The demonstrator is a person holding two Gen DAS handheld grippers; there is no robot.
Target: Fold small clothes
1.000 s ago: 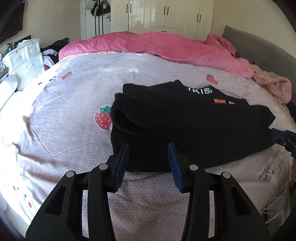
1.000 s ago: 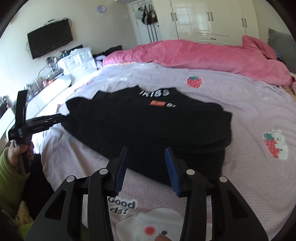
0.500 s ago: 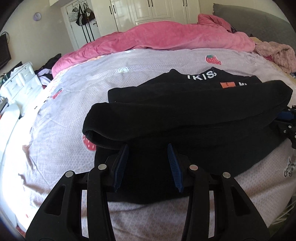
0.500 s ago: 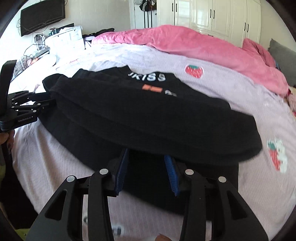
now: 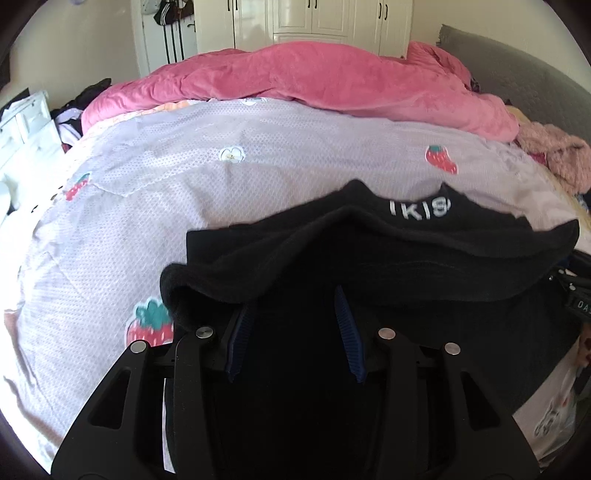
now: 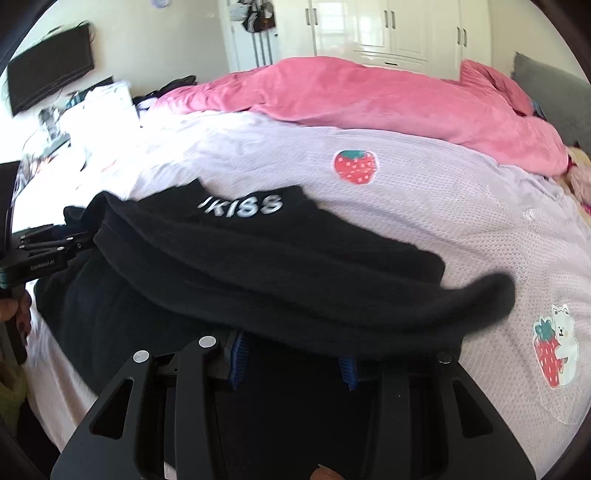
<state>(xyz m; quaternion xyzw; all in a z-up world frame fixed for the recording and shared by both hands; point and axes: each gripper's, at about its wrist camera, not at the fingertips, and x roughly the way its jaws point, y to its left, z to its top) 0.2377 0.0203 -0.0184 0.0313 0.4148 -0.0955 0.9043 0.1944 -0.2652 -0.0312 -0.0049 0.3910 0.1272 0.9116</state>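
Observation:
A black garment (image 5: pixel 406 258) with white lettering (image 6: pixel 240 206) lies on the lilac strawberry-print sheet (image 5: pixel 147 206). Its upper layer forms a thick rolled edge across the middle. My left gripper (image 5: pixel 291 295) points into the garment's left end. Its blue pads (image 5: pixel 240 339) stand apart and its fingertips are hidden under the rolled edge. My right gripper (image 6: pixel 291 332) is at the other end, its pads (image 6: pixel 236 354) likewise apart and its tips under the fold. The left gripper (image 6: pixel 40 254) also shows at the right wrist view's left edge, held by a hand.
A pink duvet (image 5: pixel 314 77) is heaped along the far side of the bed, with fluffy pink clothes (image 5: pixel 554 155) at the right. White drawers (image 5: pixel 22 125) and a wall television (image 6: pixel 48 70) stand to the left, wardrobes (image 6: pixel 388 29) behind.
Both grippers have moved forward from the near bed edge onto the black garment. The rolled fold now lies over their fingertips, and the orange label is no longer visible.

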